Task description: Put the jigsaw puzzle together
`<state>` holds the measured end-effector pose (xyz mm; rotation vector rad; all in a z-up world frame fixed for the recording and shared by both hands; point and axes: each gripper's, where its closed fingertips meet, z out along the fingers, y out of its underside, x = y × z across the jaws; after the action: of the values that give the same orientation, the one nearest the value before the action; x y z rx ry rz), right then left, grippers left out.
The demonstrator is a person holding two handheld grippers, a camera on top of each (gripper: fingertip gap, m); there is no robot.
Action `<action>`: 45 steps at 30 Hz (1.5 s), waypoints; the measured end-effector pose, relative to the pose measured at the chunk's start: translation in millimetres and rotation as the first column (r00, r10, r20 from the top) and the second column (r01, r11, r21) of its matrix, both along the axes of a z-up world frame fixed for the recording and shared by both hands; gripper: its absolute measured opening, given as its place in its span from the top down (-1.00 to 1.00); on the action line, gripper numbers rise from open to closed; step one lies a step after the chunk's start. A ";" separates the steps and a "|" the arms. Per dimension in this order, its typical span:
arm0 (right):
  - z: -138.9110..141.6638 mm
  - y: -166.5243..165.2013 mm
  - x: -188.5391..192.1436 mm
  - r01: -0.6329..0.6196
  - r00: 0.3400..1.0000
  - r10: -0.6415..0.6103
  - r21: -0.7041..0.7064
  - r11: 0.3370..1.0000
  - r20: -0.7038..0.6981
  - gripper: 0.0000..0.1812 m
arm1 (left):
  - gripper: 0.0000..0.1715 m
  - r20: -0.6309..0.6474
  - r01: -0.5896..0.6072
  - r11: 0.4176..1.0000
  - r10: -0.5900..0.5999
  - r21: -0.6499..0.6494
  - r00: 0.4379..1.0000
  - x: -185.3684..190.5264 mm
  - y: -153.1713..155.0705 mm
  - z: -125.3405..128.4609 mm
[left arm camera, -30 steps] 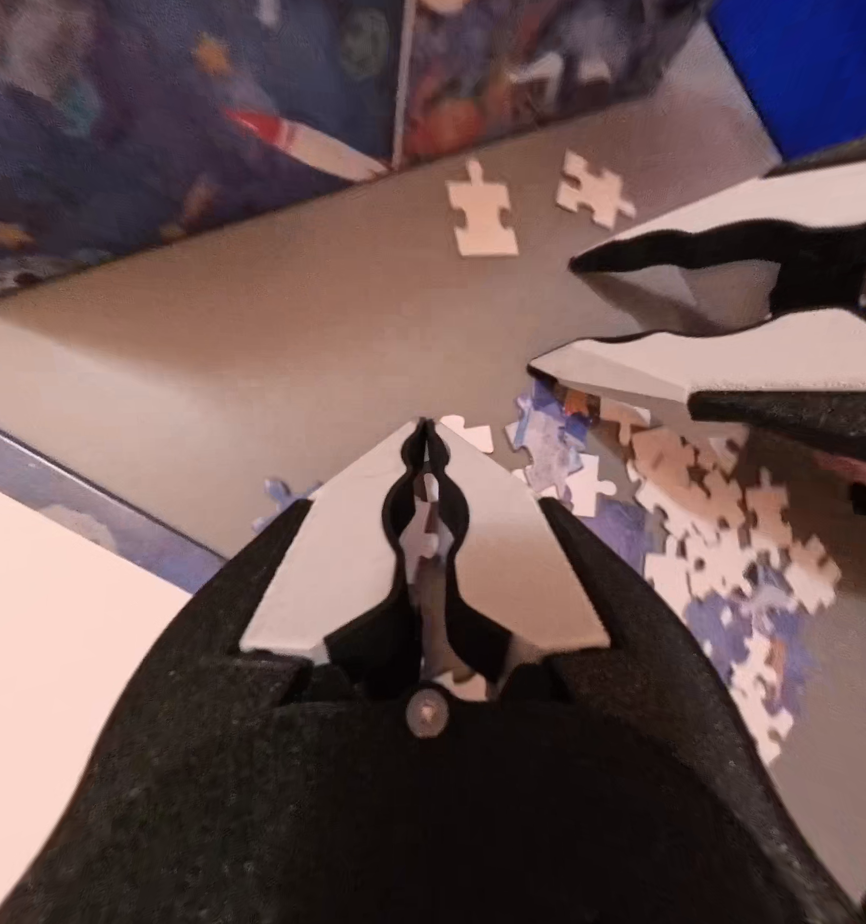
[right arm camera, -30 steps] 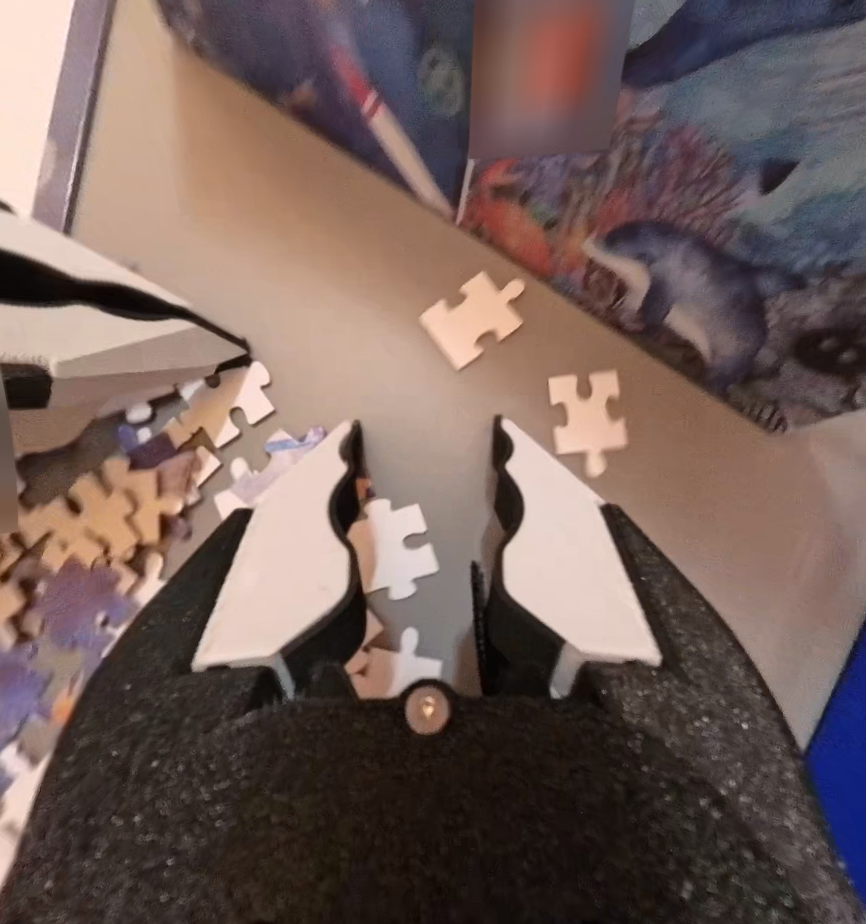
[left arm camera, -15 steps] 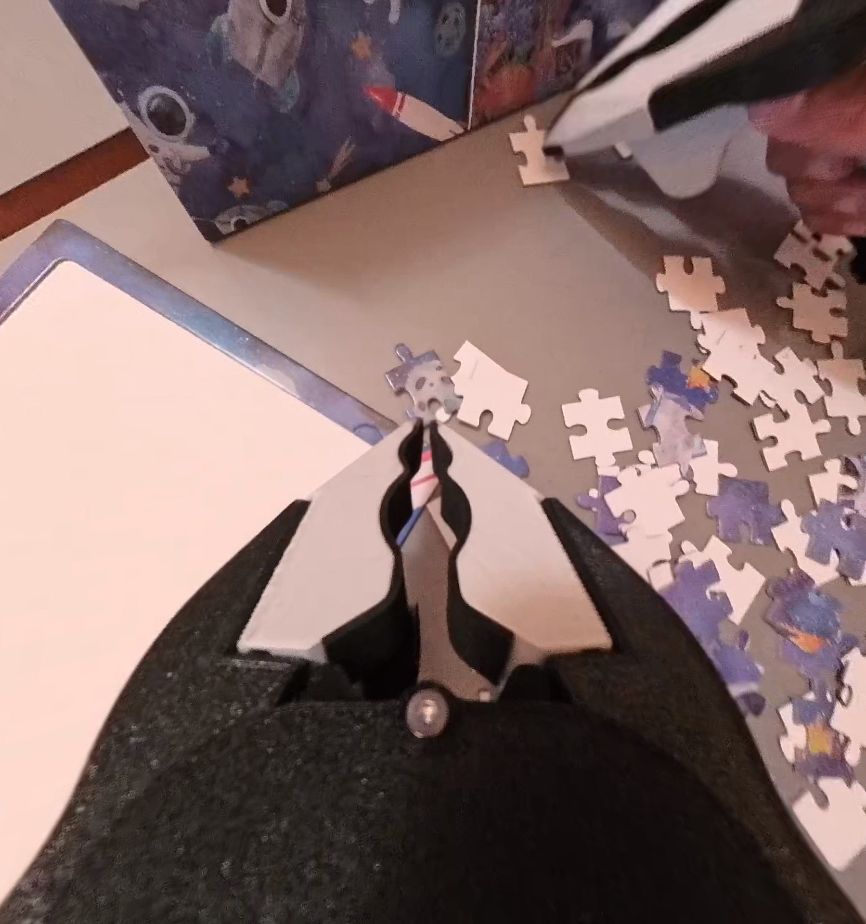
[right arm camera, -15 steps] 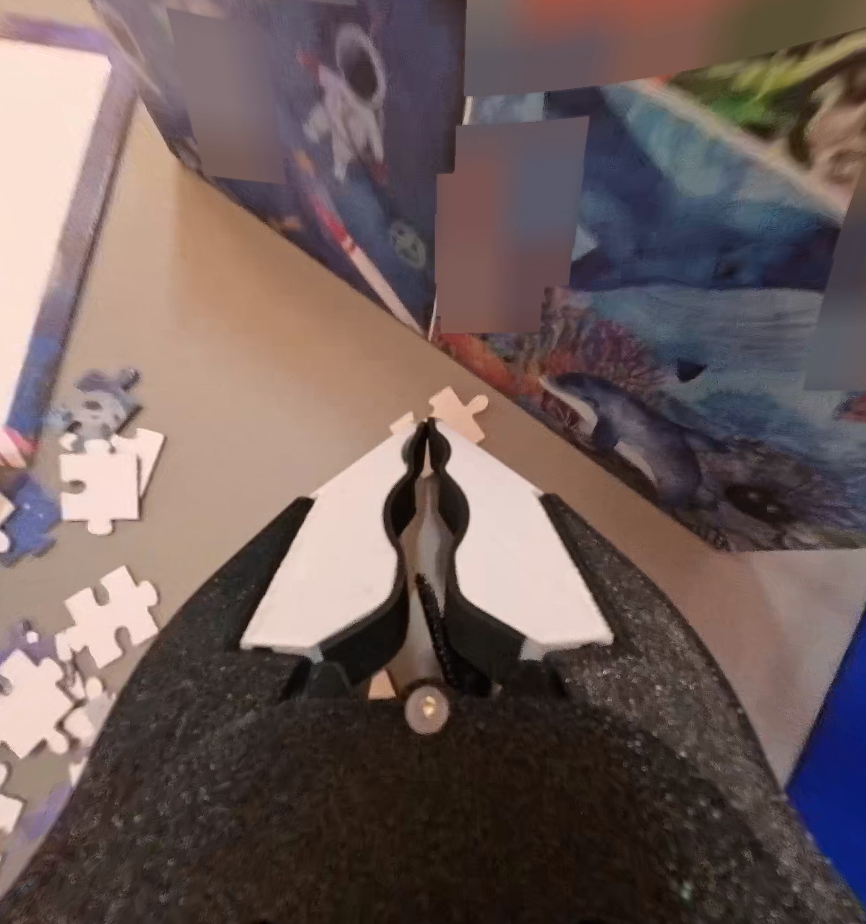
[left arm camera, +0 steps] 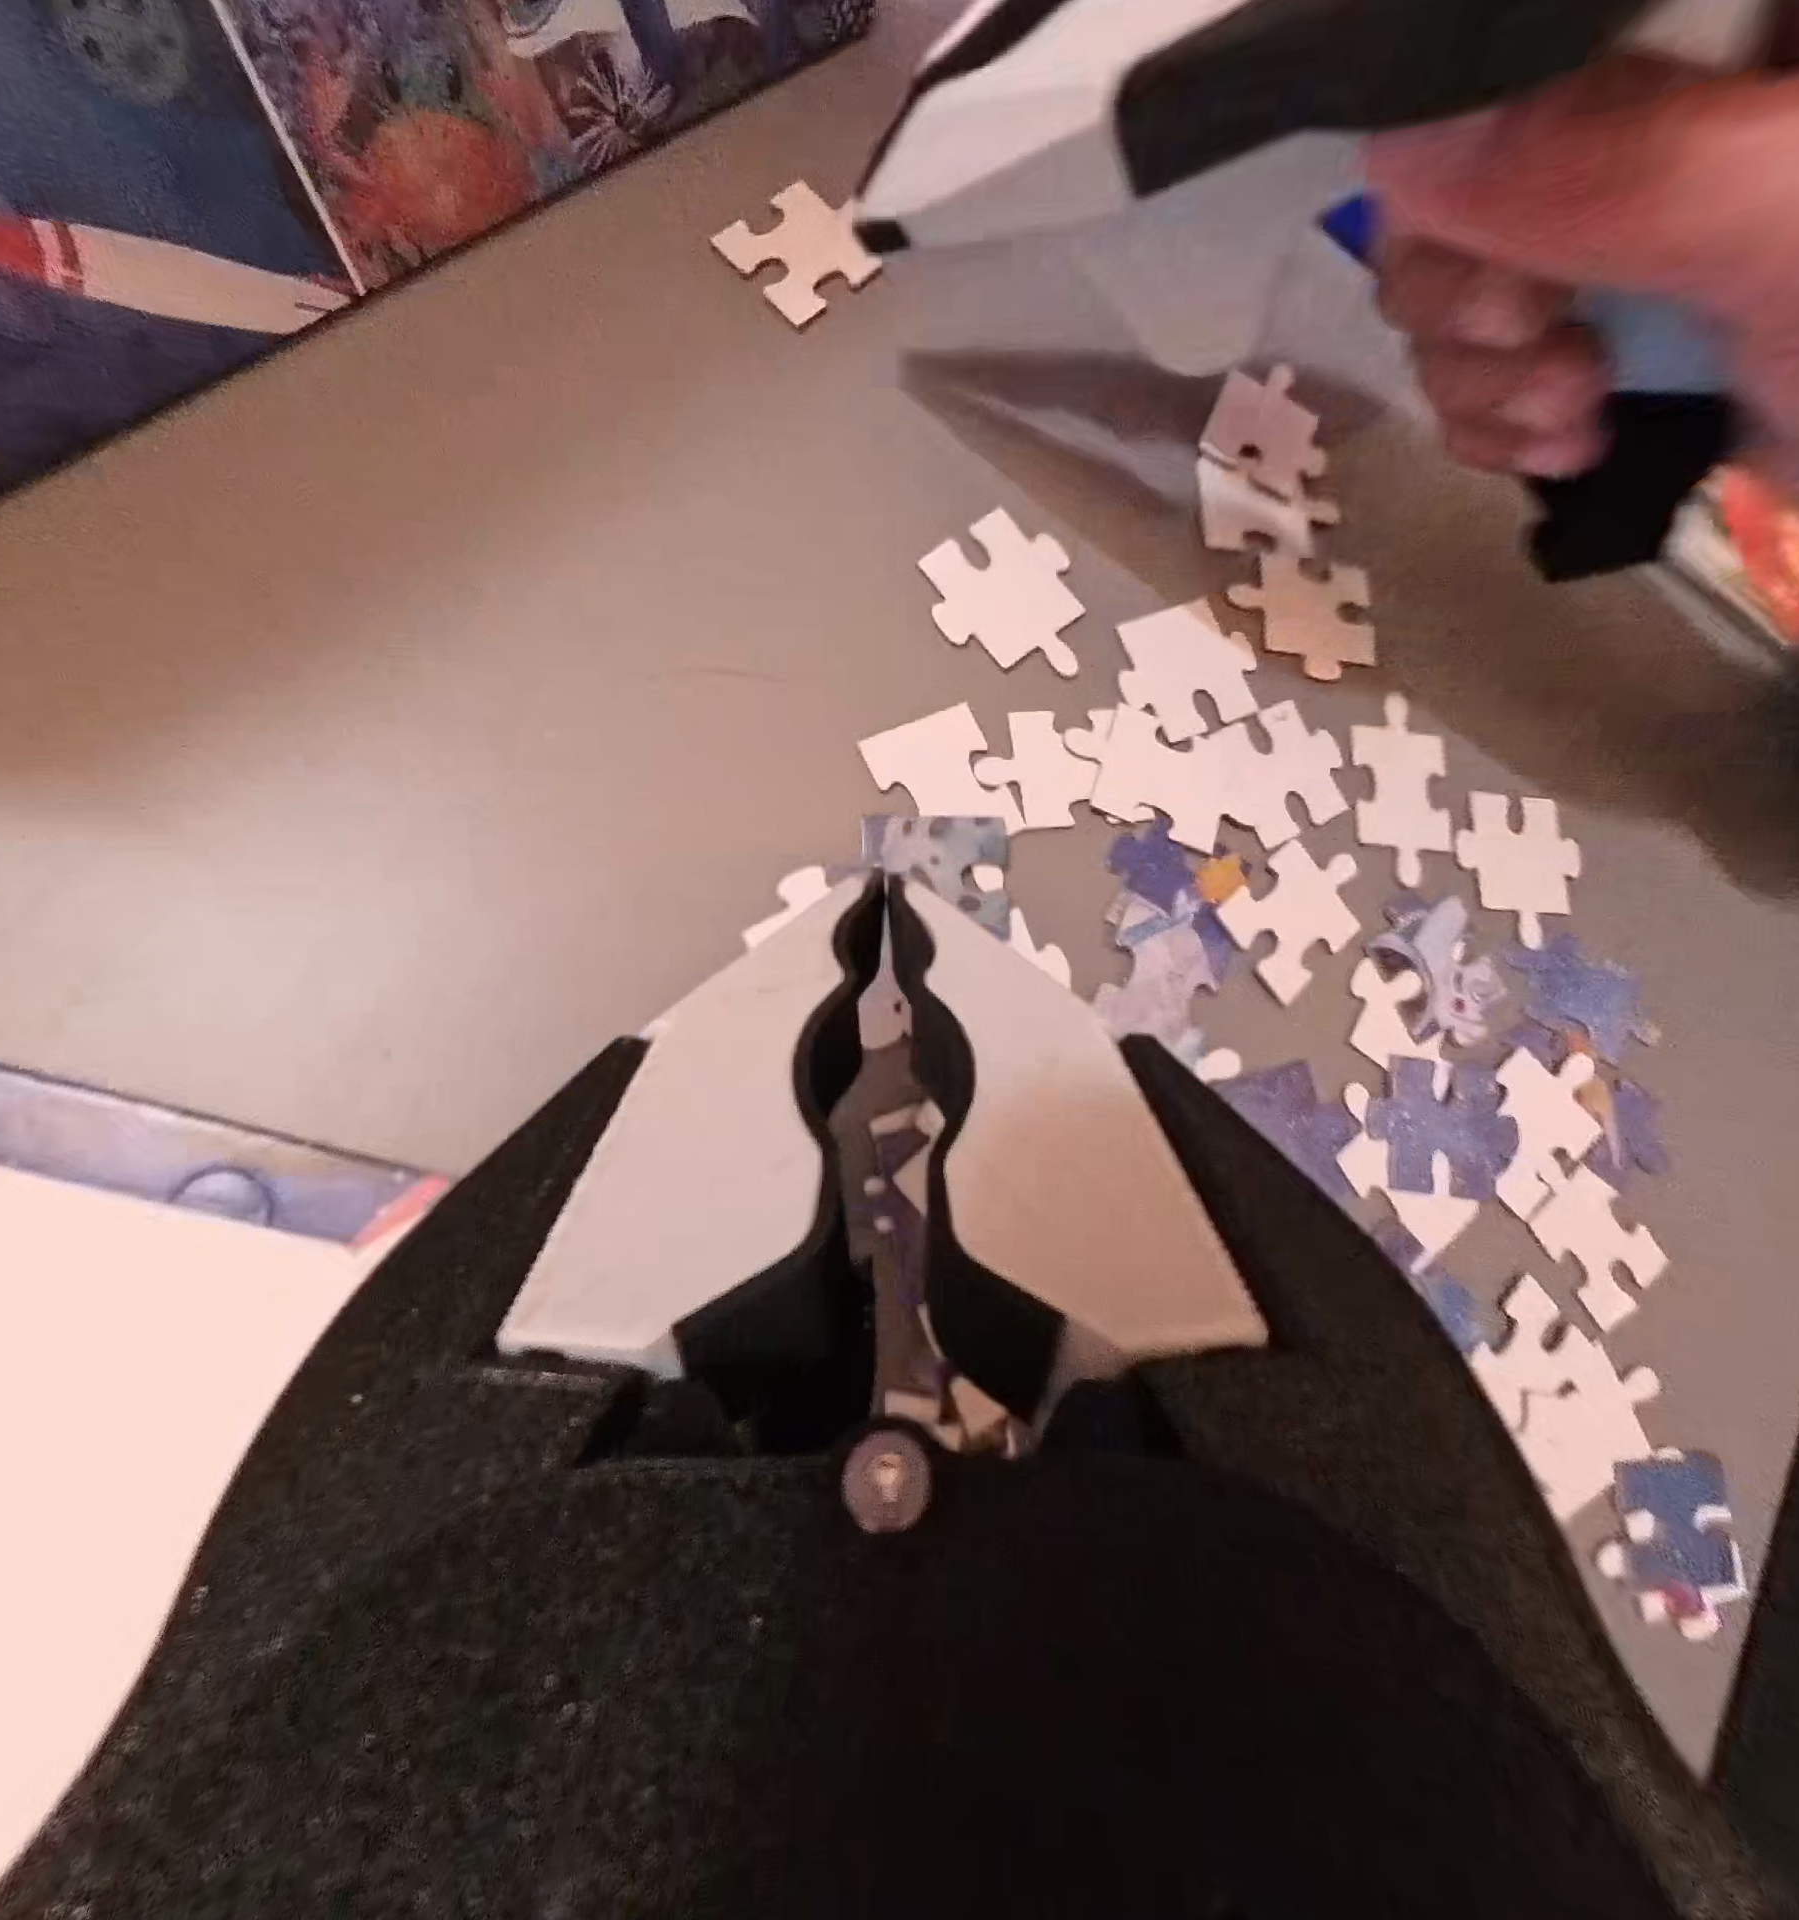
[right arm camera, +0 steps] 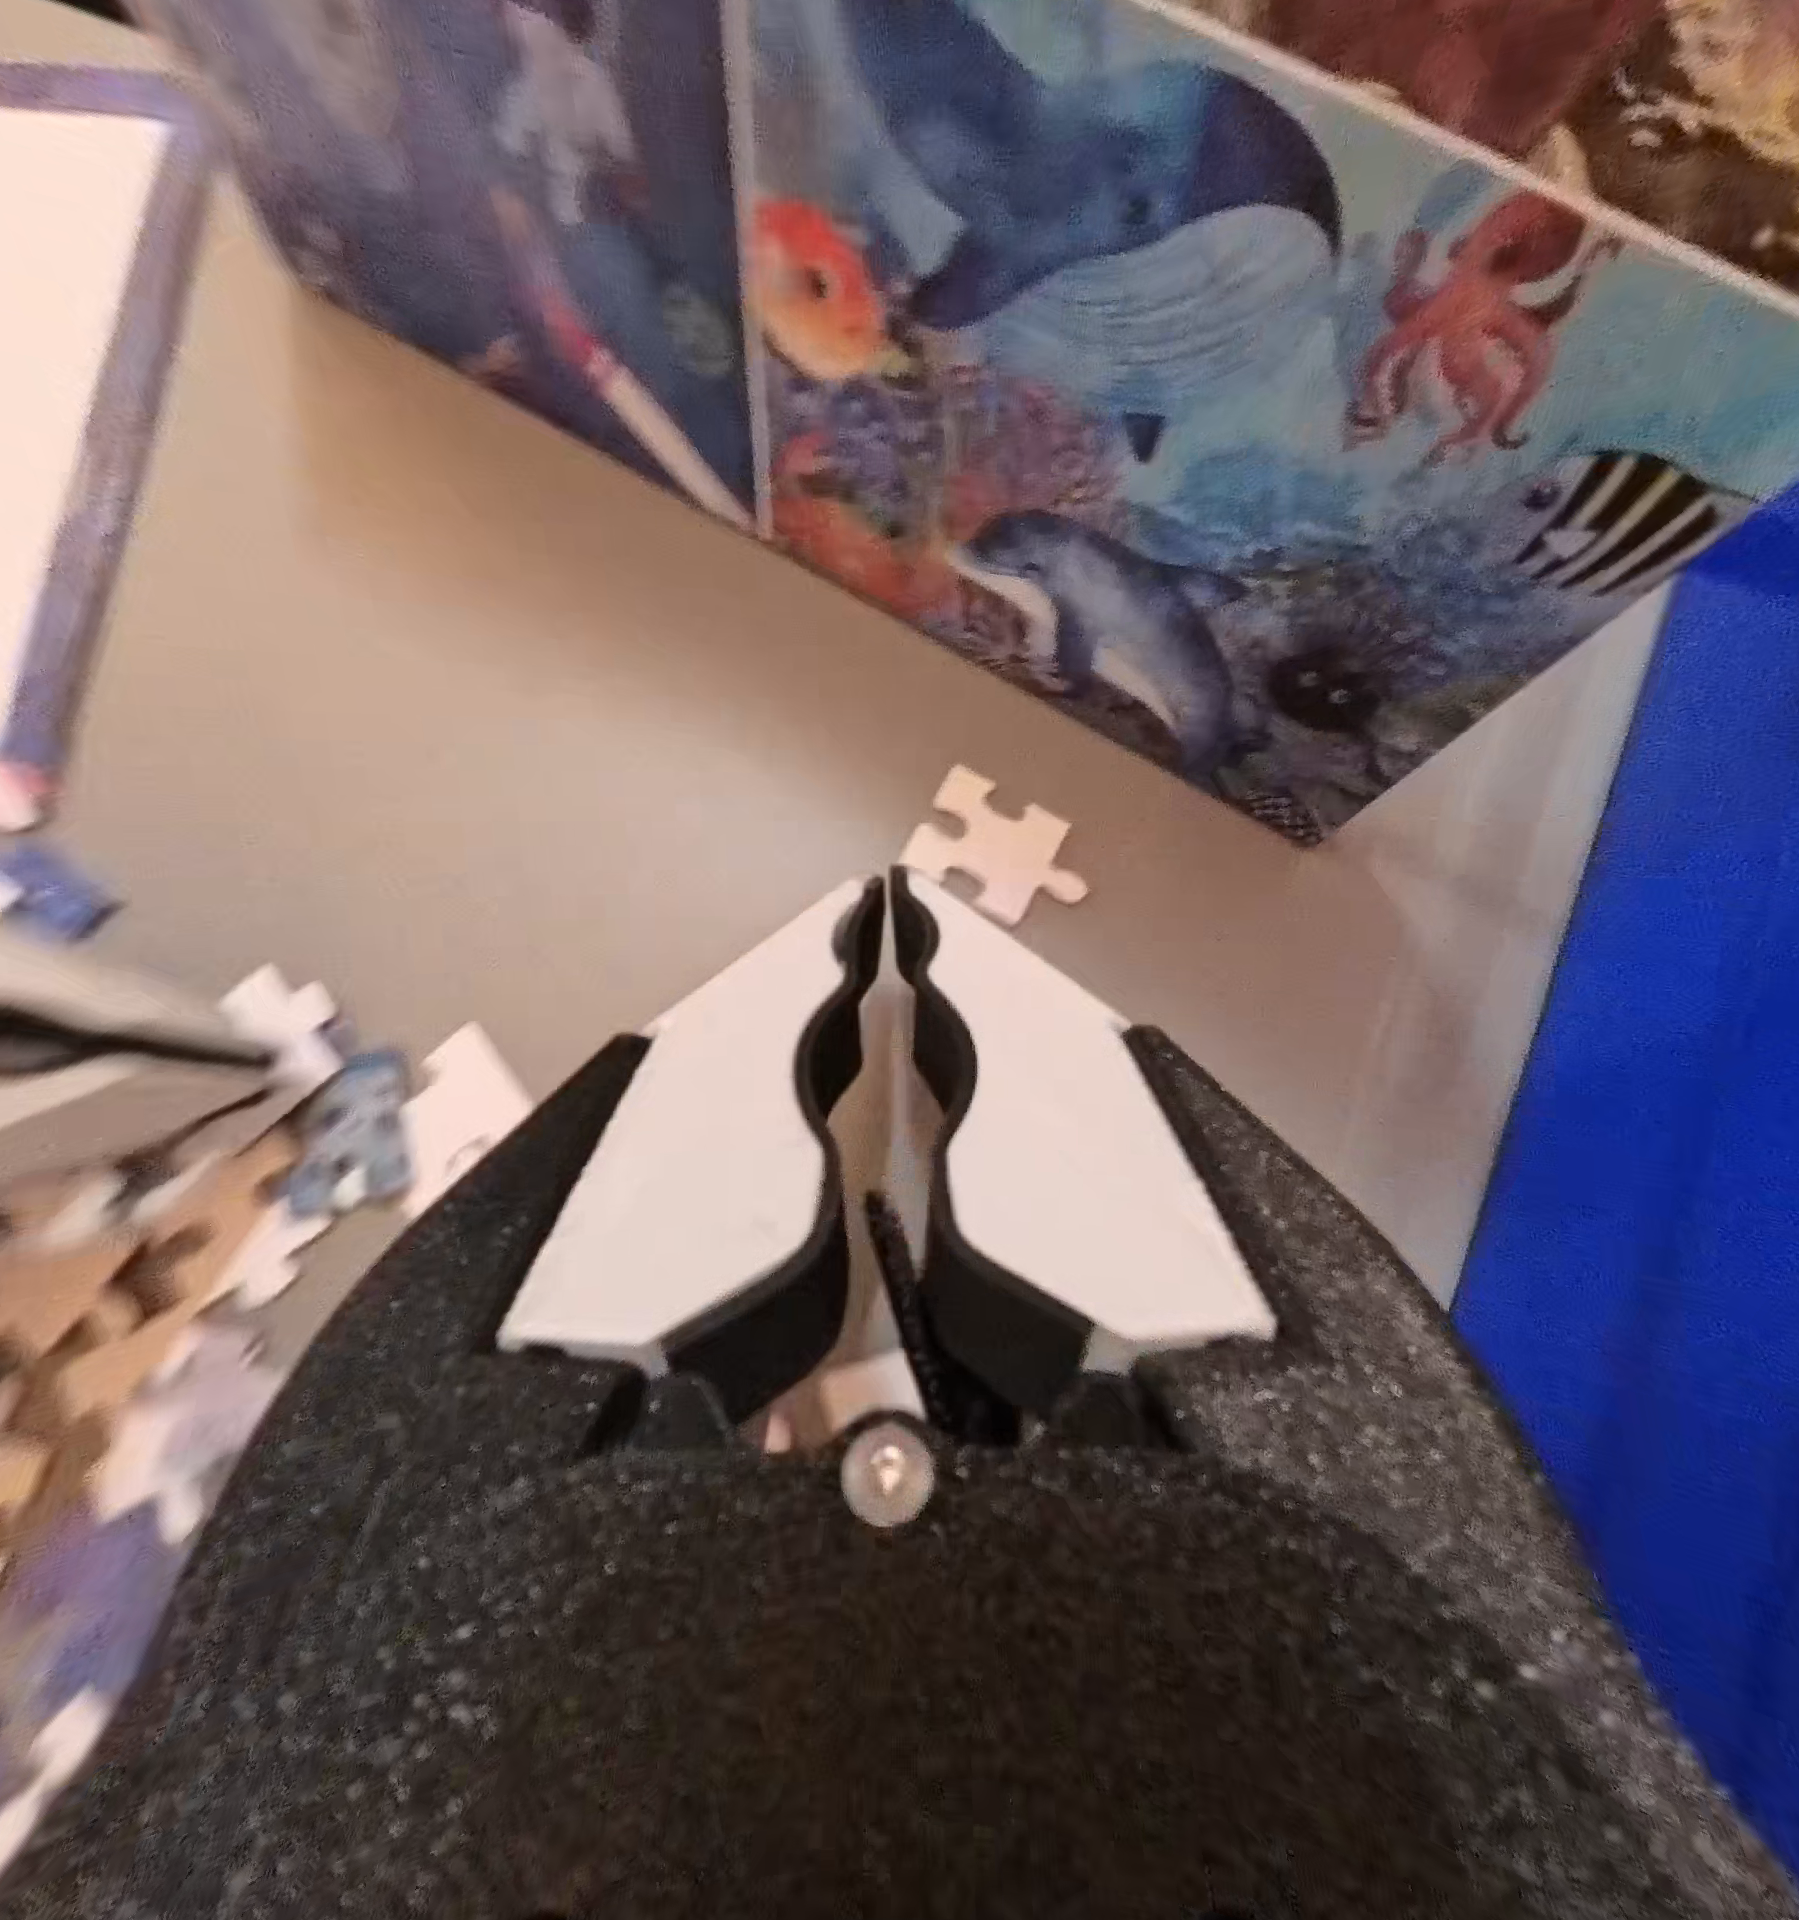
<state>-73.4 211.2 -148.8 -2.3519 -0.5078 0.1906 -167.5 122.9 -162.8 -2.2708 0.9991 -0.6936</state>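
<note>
My left gripper [left arm camera: 884,883] is shut, low over the table beside the pile of loose puzzle pieces [left arm camera: 1290,831]. A light blue piece [left arm camera: 936,847] shows just beyond its tips; I cannot tell whether they pinch it. My right gripper [right arm camera: 887,883] is shut, its tips at the corner of a face-down white piece [right arm camera: 994,857] near the picture box [right arm camera: 1186,364]. From the left wrist view, the right gripper [left arm camera: 874,234] touches that piece [left arm camera: 801,249], which lies flat. The left gripper [right arm camera: 271,1055] shows blurred at the left of the right wrist view.
The white puzzle board with a blue border [left arm camera: 199,1174] lies at the left, also in the right wrist view [right arm camera: 33,364]. The picture box [left arm camera: 199,156] stands at the back. A blue surface [right arm camera: 1653,1039] is at the right. A hand [left arm camera: 1601,260] holds the right gripper. The tips of one gripper are about 12 cm away from the tips of the other.
The right gripper went from open to shut and moved forward to the white piece by the box. The left gripper stayed shut, rose back, then came down again by the pile.
</note>
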 end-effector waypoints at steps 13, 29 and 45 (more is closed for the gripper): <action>-27.2 -97.7 -68.7 -0.492 0.871 0.476 -0.227 0.840 -0.124 1.00 | 0.90 -0.115 0.372 0.928 -0.371 -0.012 0.921 -135.2 -166.2 -13.3; -24.7 -325.3 -101.3 -0.802 0.597 0.767 -0.160 0.575 -0.236 1.00 | 0.88 0.127 0.303 0.953 -0.299 -0.011 0.946 -69.3 -126.7 20.1; -7.5 -220.7 40.3 -0.298 0.953 0.299 -0.028 0.954 0.042 1.00 | 0.92 -0.055 0.391 0.910 -0.387 0.136 0.920 -26.0 -161.9 -4.1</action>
<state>-33.1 -9.5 -156.3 -2.2938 -0.8887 0.2835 -193.5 -38.9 -167.0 -1.9772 1.4903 -0.7244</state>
